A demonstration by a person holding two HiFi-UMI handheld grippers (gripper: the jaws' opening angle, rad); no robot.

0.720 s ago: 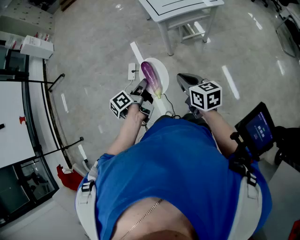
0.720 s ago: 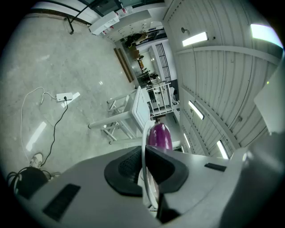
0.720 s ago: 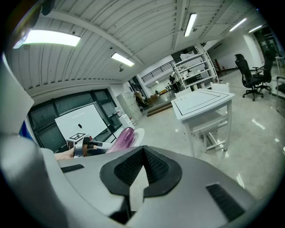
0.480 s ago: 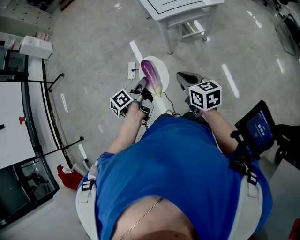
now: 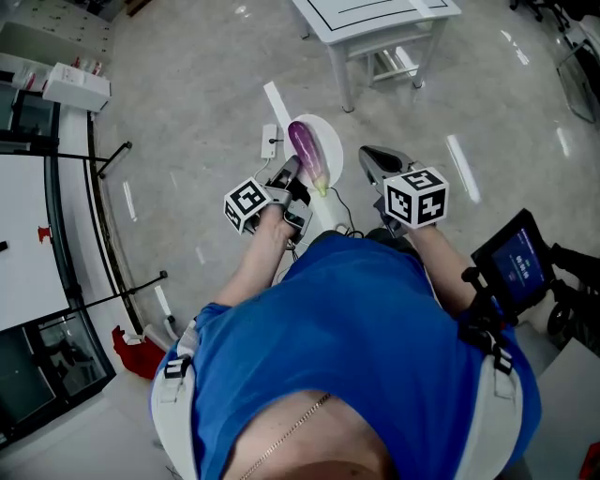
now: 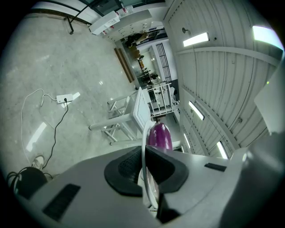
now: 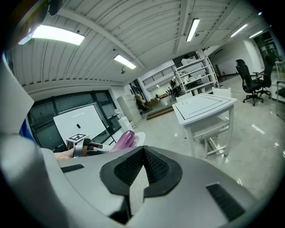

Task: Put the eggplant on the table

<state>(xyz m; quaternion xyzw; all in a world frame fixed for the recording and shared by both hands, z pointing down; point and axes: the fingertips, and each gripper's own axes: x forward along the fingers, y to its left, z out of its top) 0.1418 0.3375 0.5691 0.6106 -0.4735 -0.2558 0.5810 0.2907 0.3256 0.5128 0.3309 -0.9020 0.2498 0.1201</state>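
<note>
Eggplant (image 5: 309, 155) lies lengthwise on a white plate (image 5: 331, 142) that is carried in the air above the floor (image 5: 187, 122), well short of the white table (image 5: 375, 14) ahead; over the last moments little has changed: eggplant and plate sit just as they did against the left gripper (image 5: 291, 170), and only the table has slid a touch further into the head view, so I judge the carry toward it is under way and the setting-down not yet begun.

The left gripper is clamped almost fully closed on the thin near rim of the plate; in its own view the rim (image 6: 143, 147) runs edge-on between the dark pads, with the purple eggplant (image 6: 159, 136) rising just past them and the table (image 6: 133, 109) beyond; the pads grip the plate only, not the eggplant.

The right gripper (image 5: 373, 159) is held level beside the plate, apart from it; its jaws are pressed together with nothing between them (image 7: 142, 167); its view shows the eggplant (image 7: 122, 140) to one side and the table (image 7: 202, 104) ahead.
</note>
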